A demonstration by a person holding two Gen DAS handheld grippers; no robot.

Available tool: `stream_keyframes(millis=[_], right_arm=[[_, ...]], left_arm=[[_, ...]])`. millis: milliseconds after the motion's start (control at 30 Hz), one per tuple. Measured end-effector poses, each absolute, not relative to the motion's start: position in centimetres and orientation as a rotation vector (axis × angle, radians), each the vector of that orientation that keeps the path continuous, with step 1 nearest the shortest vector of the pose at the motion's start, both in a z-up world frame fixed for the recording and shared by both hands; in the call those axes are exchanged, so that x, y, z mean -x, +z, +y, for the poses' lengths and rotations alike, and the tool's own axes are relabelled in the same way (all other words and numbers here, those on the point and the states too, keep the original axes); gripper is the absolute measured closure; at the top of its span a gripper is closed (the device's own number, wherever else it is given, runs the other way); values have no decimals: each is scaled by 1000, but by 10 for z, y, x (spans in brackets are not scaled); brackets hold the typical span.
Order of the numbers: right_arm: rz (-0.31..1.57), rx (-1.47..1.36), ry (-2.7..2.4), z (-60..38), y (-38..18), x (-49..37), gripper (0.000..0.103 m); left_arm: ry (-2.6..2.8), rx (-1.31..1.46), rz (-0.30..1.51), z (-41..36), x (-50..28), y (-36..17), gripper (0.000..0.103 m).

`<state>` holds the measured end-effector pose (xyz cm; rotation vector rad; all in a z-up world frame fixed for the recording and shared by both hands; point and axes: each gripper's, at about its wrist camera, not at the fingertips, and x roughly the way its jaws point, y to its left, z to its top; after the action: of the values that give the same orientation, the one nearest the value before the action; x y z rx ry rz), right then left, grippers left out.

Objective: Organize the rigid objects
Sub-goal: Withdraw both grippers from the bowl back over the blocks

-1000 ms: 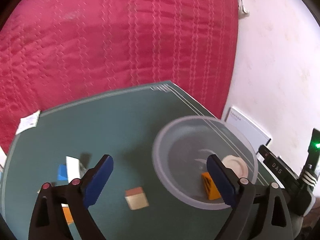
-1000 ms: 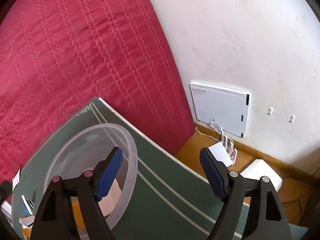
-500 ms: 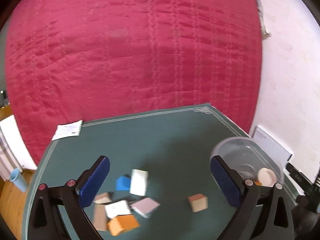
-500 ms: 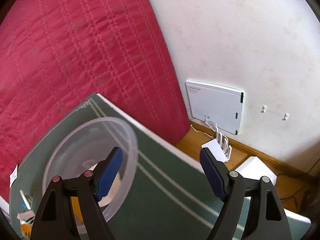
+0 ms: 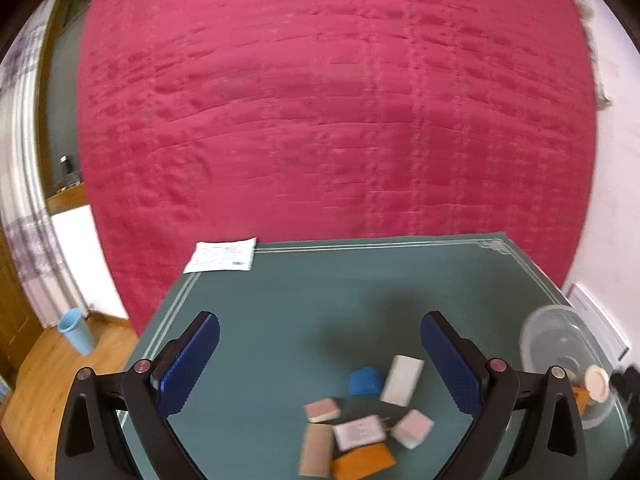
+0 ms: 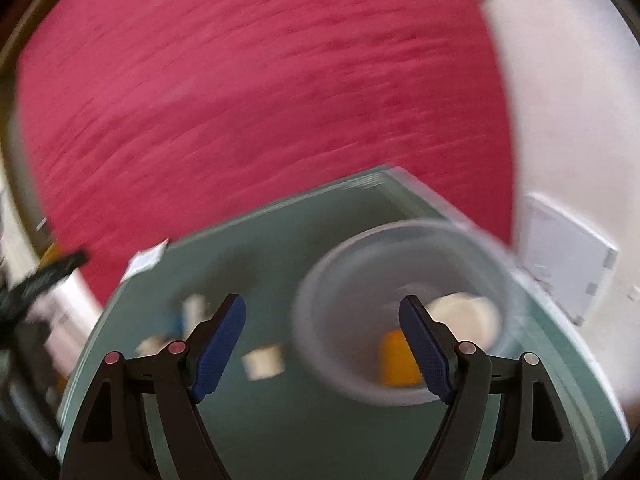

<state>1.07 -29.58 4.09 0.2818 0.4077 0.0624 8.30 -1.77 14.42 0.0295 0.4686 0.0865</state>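
In the left wrist view, my left gripper (image 5: 320, 332) is open wide and empty above the green table (image 5: 304, 304). Just past it lies a cluster of small blocks: a blue piece (image 5: 364, 380), a white block (image 5: 402, 380), a pink-topped block (image 5: 322, 409), a labelled box (image 5: 358, 432) and an orange box (image 5: 362, 460). The clear bowl (image 5: 560, 320) is at the right edge. The right wrist view is blurred; there my right gripper (image 6: 322, 308) is open and empty, short of the bowl (image 6: 320, 280). The bowl holds an orange block (image 6: 396, 356) and a white round piece (image 6: 464, 312).
A loose cube (image 6: 264, 362) lies left of the bowl. A paper slip (image 5: 222, 256) lies on the table's far left corner. Behind the table spreads a red quilt (image 5: 320, 120). A blue cup (image 5: 78, 334) stands on the wooden floor, and a white panel (image 6: 568, 260) leans on the wall.
My left gripper has swung left, from over the bowl to the cluster of blocks. The right gripper has swung left and rolled, so the bowl and table now fill its view.
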Motion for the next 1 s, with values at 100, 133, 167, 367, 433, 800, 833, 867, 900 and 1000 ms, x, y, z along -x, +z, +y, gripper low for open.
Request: stream_keyframes(millis=[100,133,167,367,433,800,833,867,900,1000], right_arm=[[469,-223,176,-262,28,-18,32],[489,-210,200,-255,22,-22,34],[518,-200,224,-249,16,-26,37],[648,-158,271,-235,-16,-47,43],[667,-142,254,-232,-21,-51,43],[743,-118,212,-231,-34,-85,50],[746,-117,207,-231,-34,-87,50],[748,-115,204,-231,-34,-89,50],[746,-110,202,-230,-34,-91,53],[748,-82,199,-224,-32,-98,56]], left_arm=[[127,-11,477,-4,-85,142,1],[139,-6,480,1,-86,140,1],[153,1,484,7,-88,138,1],[206,14,535,26,-94,121,1],[213,10,555,28,-97,115,1],[172,-27,667,25,-106,77,1],[171,-25,672,26,-107,75,1],[170,-22,679,27,-108,73,1],[168,-19,684,28,-108,72,1],[167,-5,702,33,-107,67,1]])
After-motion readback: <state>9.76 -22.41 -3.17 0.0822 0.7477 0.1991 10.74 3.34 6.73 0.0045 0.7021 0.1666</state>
